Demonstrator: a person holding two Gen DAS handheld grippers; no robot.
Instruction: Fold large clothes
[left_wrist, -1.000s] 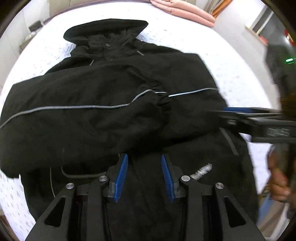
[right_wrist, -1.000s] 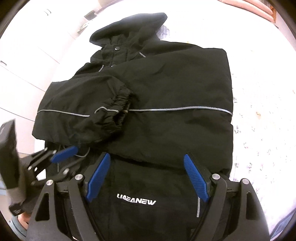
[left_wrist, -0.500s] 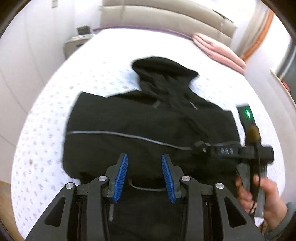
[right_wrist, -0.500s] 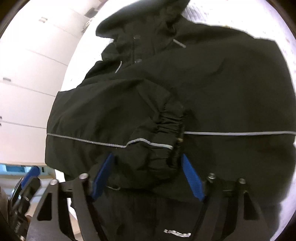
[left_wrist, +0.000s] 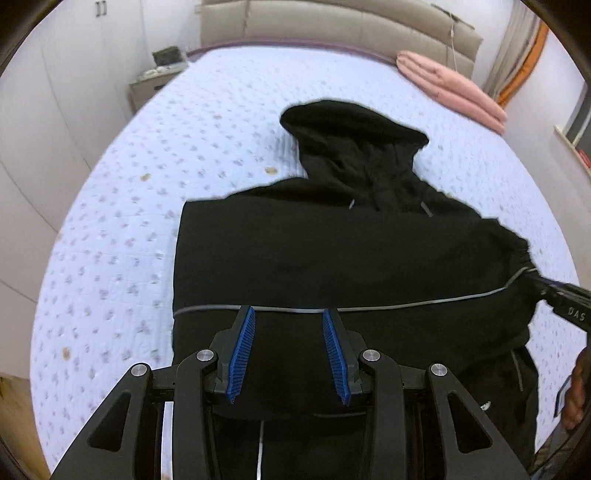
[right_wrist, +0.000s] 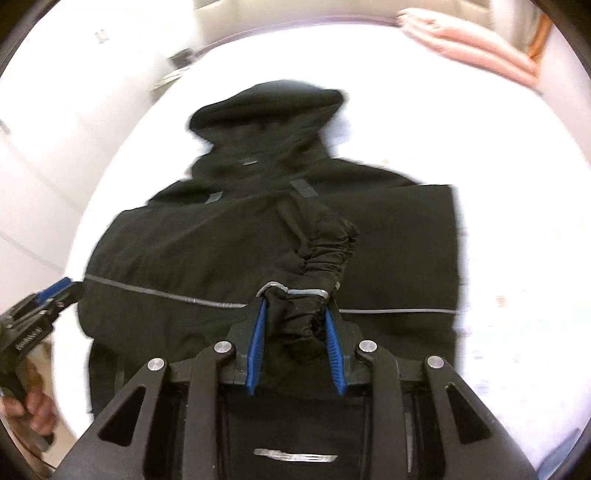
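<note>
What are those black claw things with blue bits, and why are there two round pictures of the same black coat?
Those claws are hand-held grabbers, not a robot. A person holds one in each hand, and each grabber has a small round-eyed camera looking along its two fingers. That is why both pictures look bulgy.

One picture comes from the left gripper. Its blue pads have nothing between them; it just hangs above the coat. You can see the other grabber poking in at the right edge.

The other picture comes from the right gripper. Its jaws are closing on the sleeve cuff, which is bunched between the blue pads.

The black hooded jacket lies on a bed with a dotted cover. Folded pink bedding sits near the headboard.
</note>
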